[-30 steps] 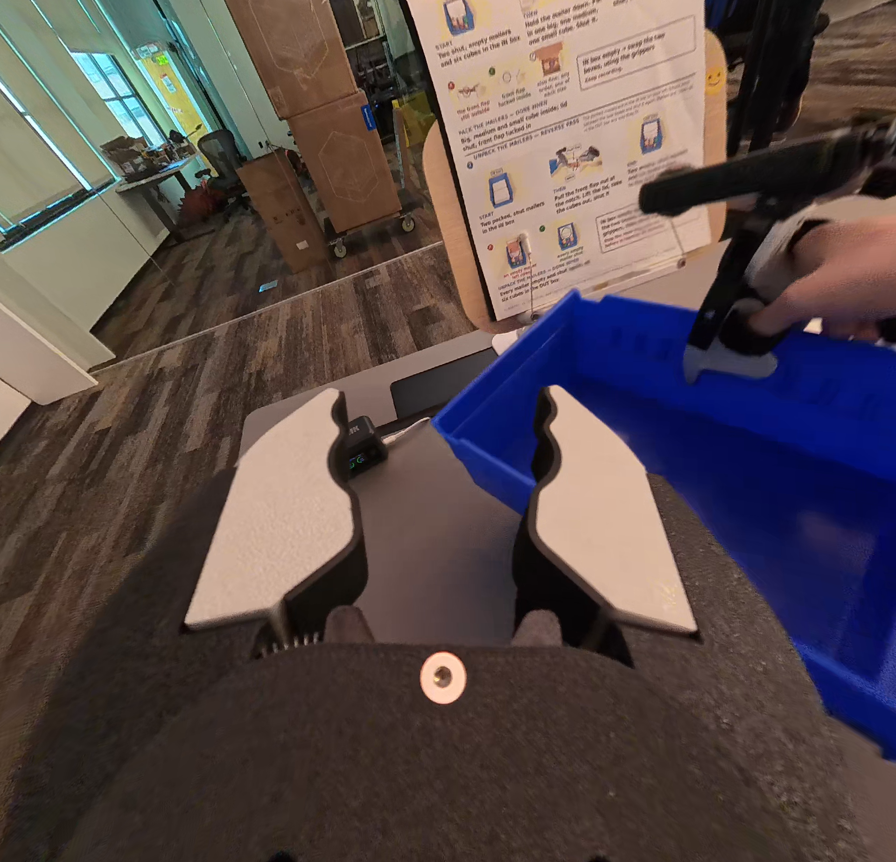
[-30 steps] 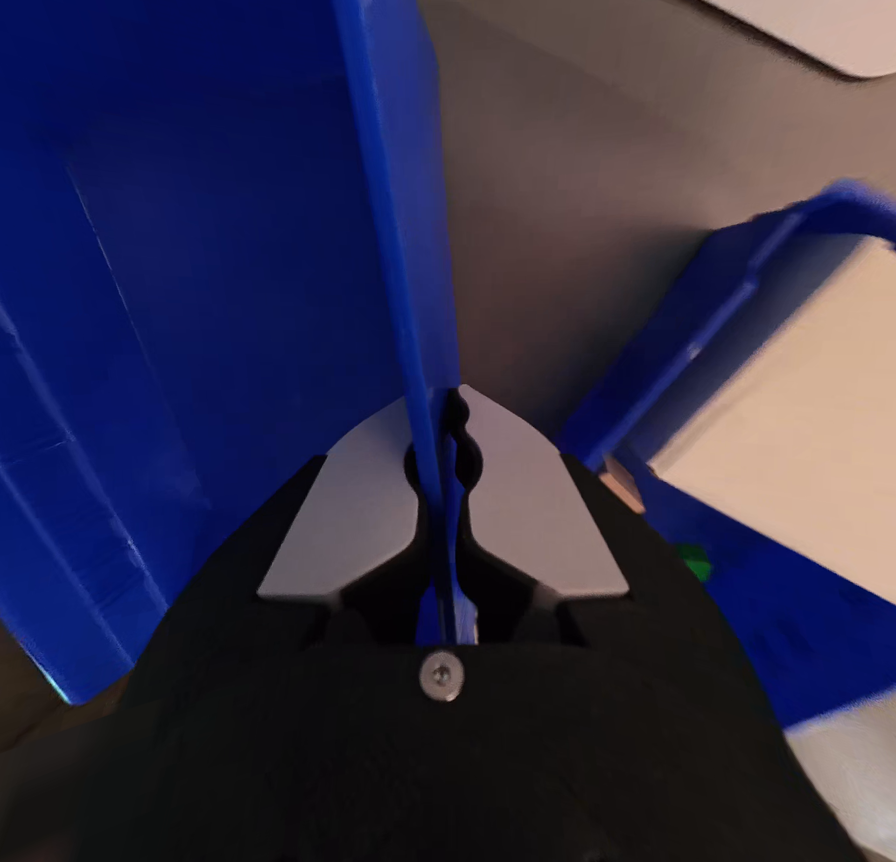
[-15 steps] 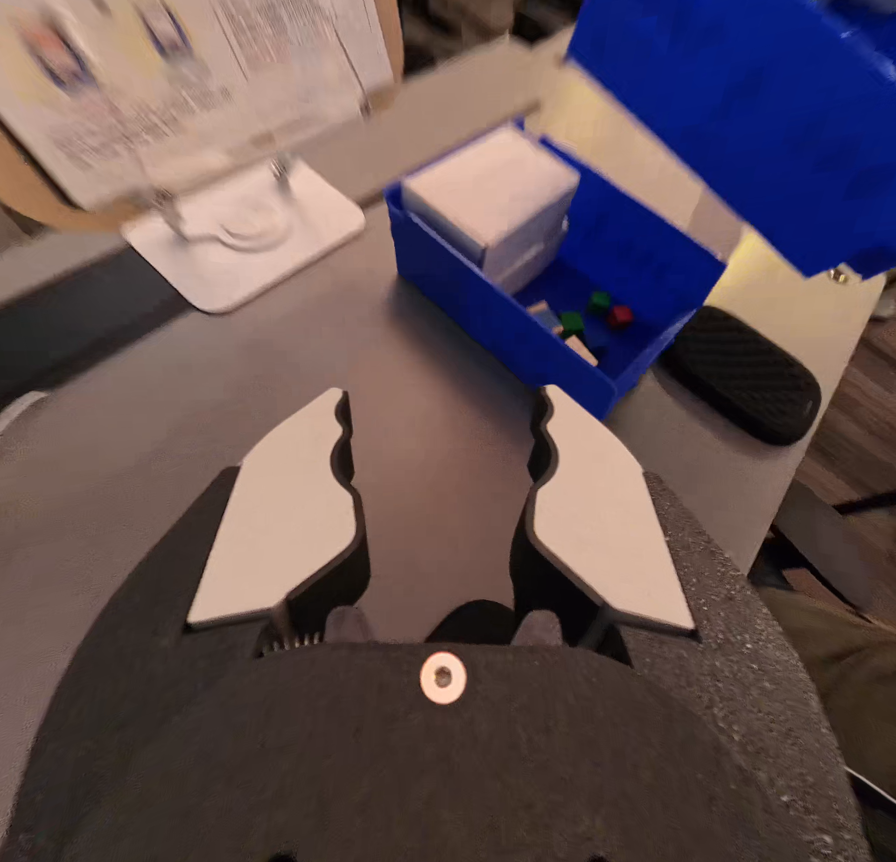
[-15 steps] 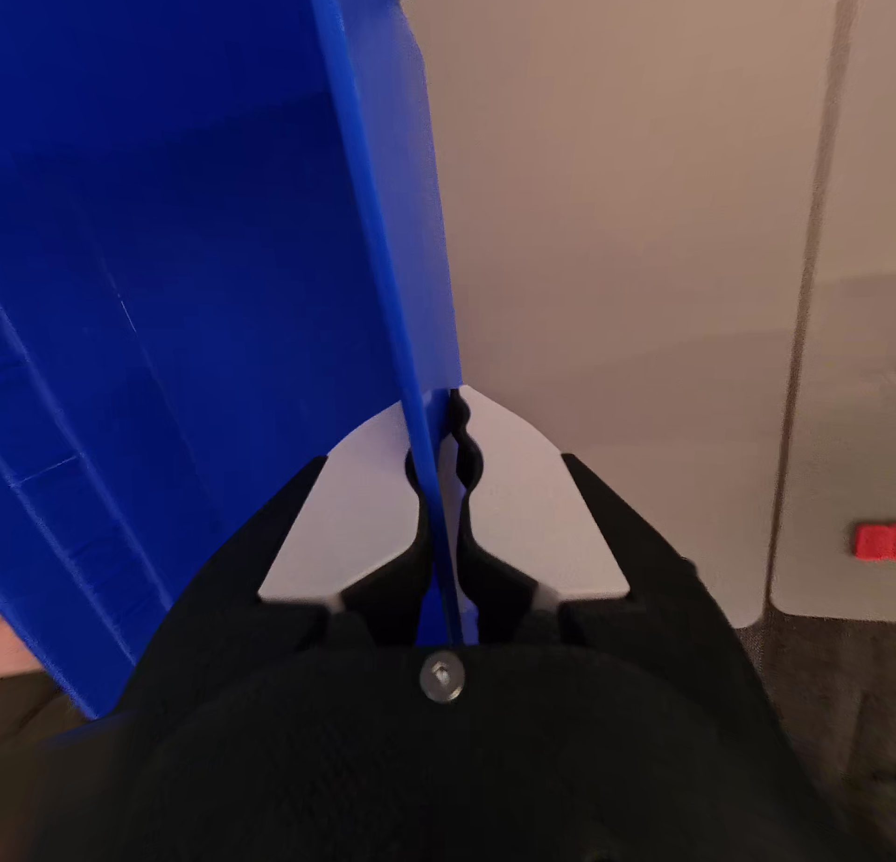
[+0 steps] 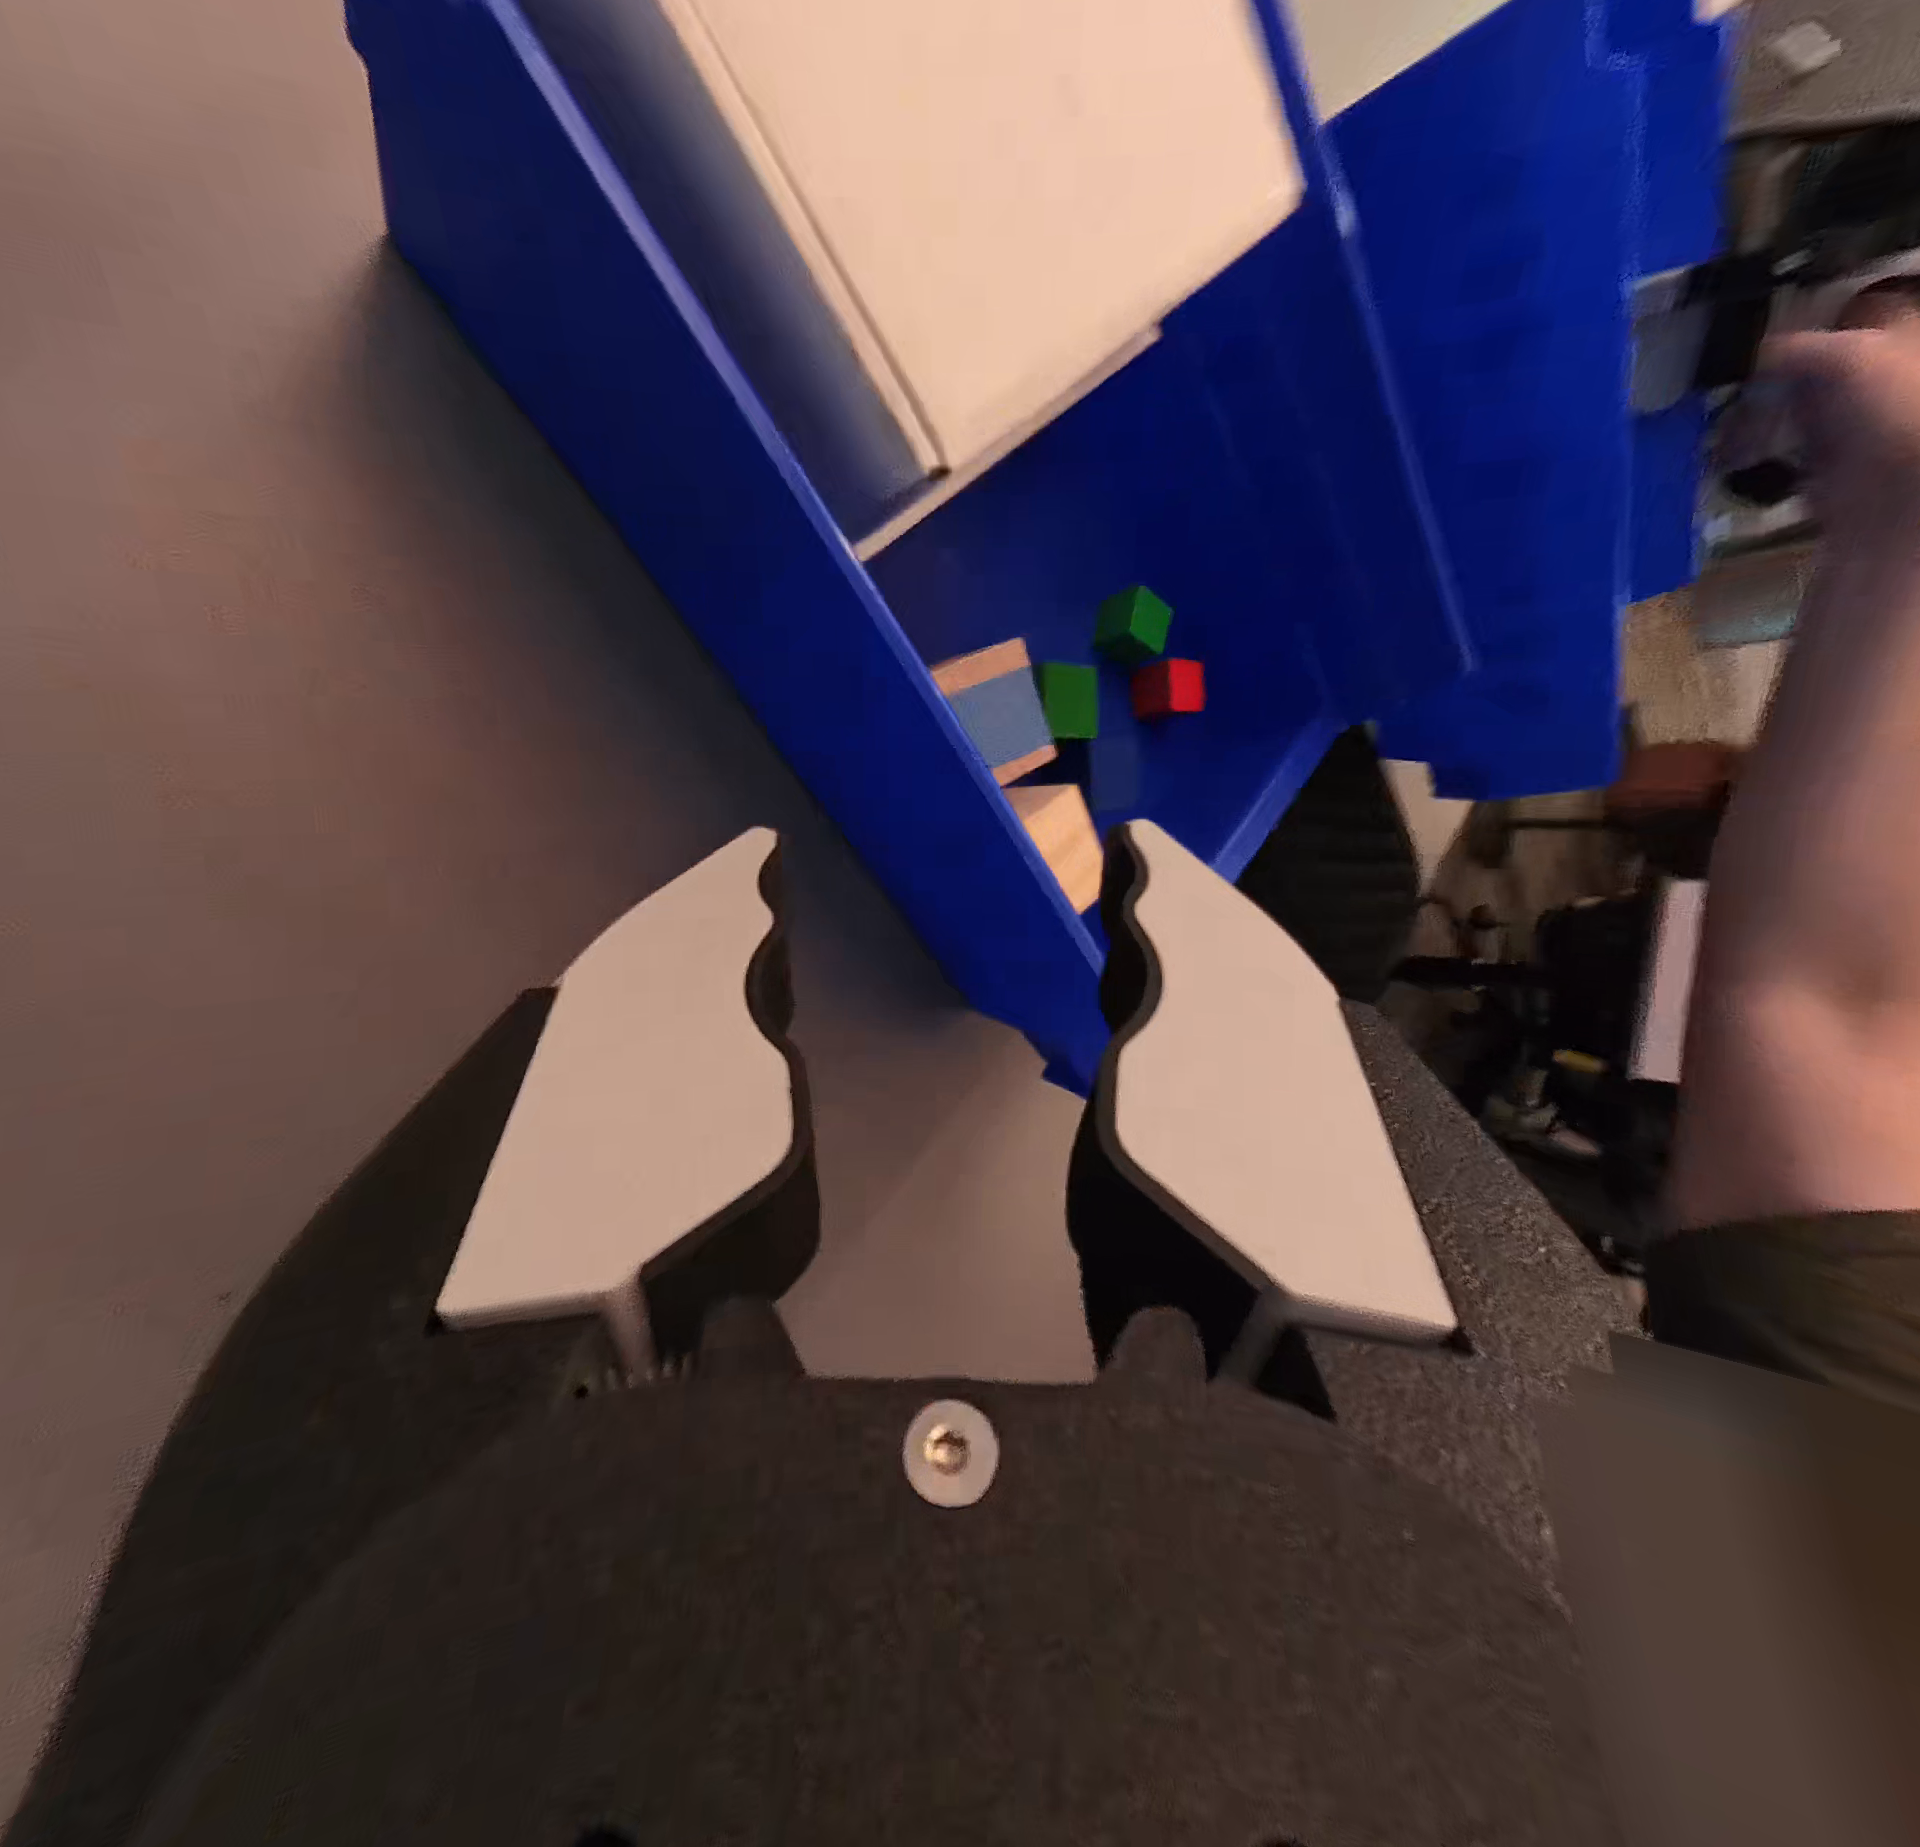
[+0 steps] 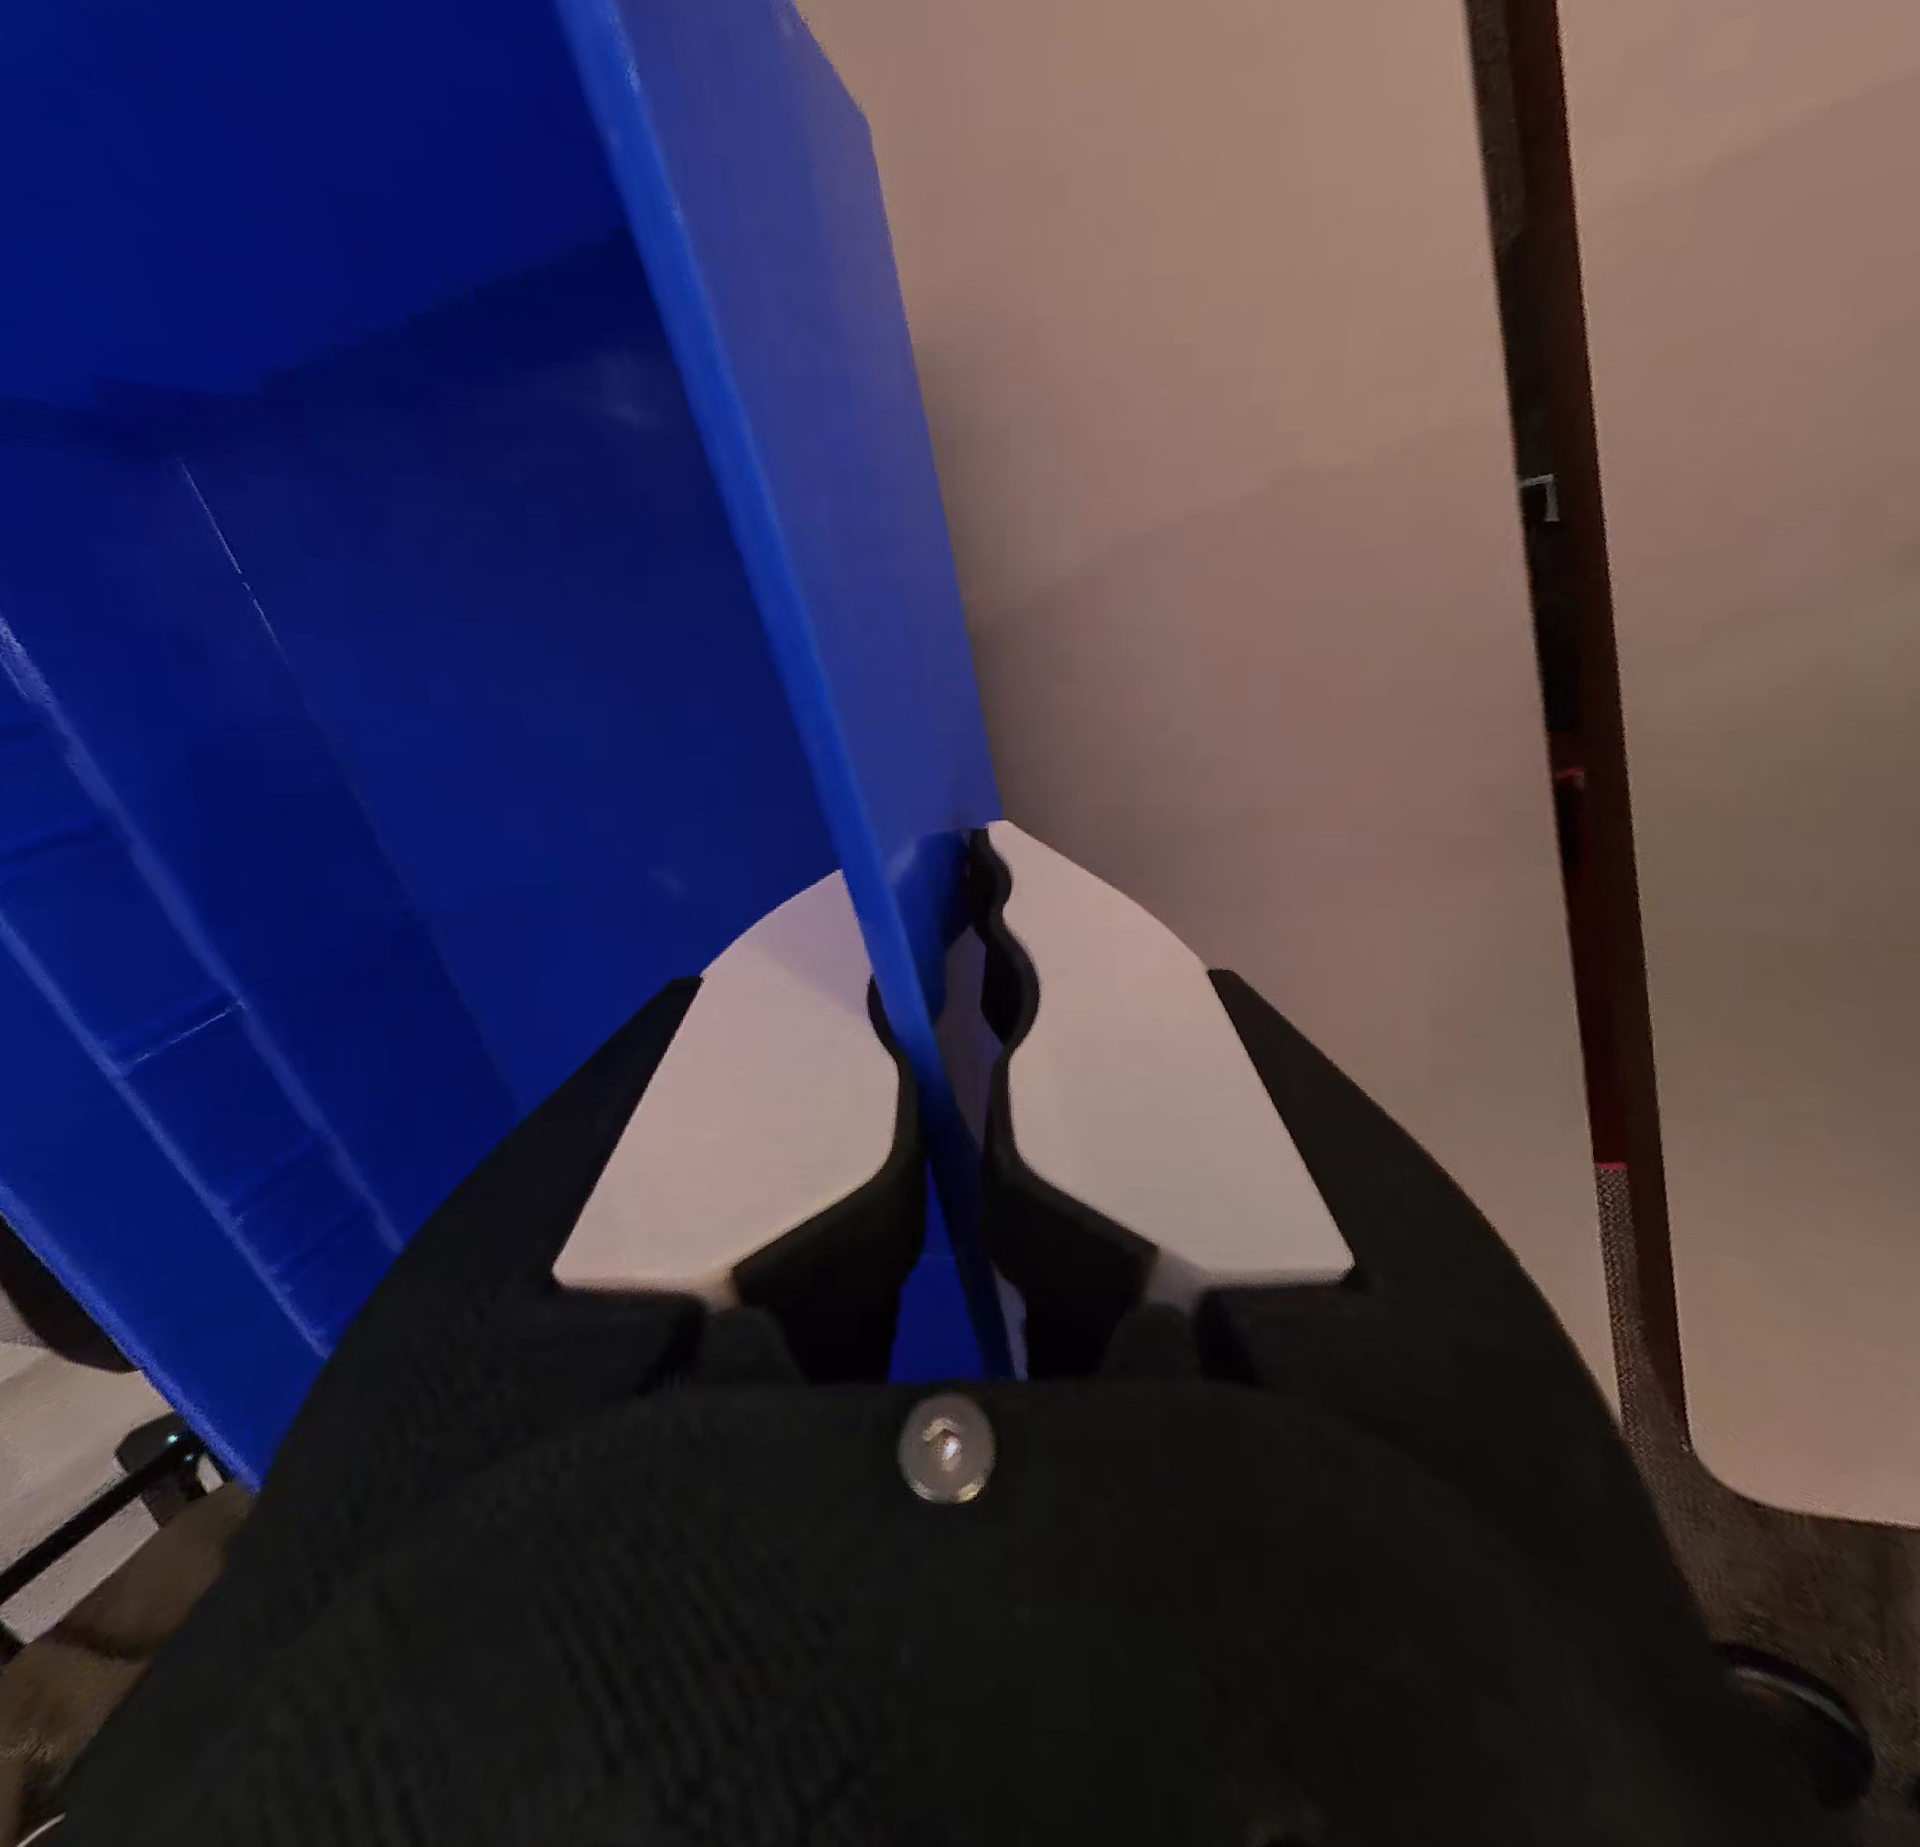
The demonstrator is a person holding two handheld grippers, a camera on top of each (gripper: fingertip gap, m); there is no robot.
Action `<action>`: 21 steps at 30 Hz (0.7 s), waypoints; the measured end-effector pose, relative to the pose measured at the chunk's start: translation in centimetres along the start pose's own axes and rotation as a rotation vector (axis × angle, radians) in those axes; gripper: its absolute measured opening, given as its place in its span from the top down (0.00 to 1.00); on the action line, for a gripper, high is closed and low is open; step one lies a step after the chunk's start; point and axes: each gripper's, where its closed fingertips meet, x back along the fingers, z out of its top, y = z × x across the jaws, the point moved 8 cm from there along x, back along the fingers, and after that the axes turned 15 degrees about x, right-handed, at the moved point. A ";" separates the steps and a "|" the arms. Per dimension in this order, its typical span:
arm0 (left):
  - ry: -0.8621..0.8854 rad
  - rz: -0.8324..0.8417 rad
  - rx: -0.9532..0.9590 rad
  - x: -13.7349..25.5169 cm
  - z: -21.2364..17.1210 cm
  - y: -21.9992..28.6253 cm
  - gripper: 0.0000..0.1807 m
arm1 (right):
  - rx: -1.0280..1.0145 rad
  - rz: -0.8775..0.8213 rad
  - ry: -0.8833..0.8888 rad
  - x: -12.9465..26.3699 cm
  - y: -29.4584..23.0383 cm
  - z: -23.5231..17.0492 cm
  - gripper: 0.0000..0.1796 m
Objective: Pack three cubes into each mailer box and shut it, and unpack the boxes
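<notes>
In the left wrist view a blue bin (image 5: 665, 426) stands on the grey table. It holds a white mailer box (image 5: 987, 187), two green cubes (image 5: 1132, 621), a red cube (image 5: 1169, 688) and wooden cubes (image 5: 992, 706). My left gripper (image 5: 945, 862) is open and empty, and the bin's near corner lies between its fingers, against the right one. My right gripper (image 6: 956, 852) is shut on the side wall of a second, empty blue bin (image 6: 416, 654) and holds it off the table. That bin also shows in the left wrist view (image 5: 1507, 343), blurred, beside the first bin.
A person's hand and forearm (image 5: 1829, 810) are at the right of the left wrist view. A black ribbed pad (image 5: 1340, 862) lies behind the bin of cubes. In the right wrist view a dark gap (image 6: 1538, 550) splits the grey tabletop (image 6: 1247, 447).
My left gripper has swung from the poster side down to the bin of cubes, still open. My right gripper has carried the empty bin across the table, still shut on its wall.
</notes>
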 end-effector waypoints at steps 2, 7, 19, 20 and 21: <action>-0.060 0.126 -0.008 -1.4 0.9 0.5 0.69 | 0.007 0.011 -0.008 -0.7 -0.1 0.2 0.96; -0.199 0.235 0.023 -4.6 1.7 1.9 0.77 | 0.026 0.028 -0.008 -1.2 -0.5 0.9 0.96; -0.370 0.295 0.134 -5.7 2.5 0.3 0.93 | 0.031 -0.014 -0.043 -1.1 -2.3 2.8 0.95; -0.358 0.320 0.127 -5.3 2.8 -0.1 0.94 | 0.023 -0.009 -0.041 -1.2 -2.5 3.0 0.95; -0.345 0.337 0.120 -4.9 3.0 -0.5 0.94 | 0.015 0.000 -0.040 -1.3 -2.7 3.1 0.95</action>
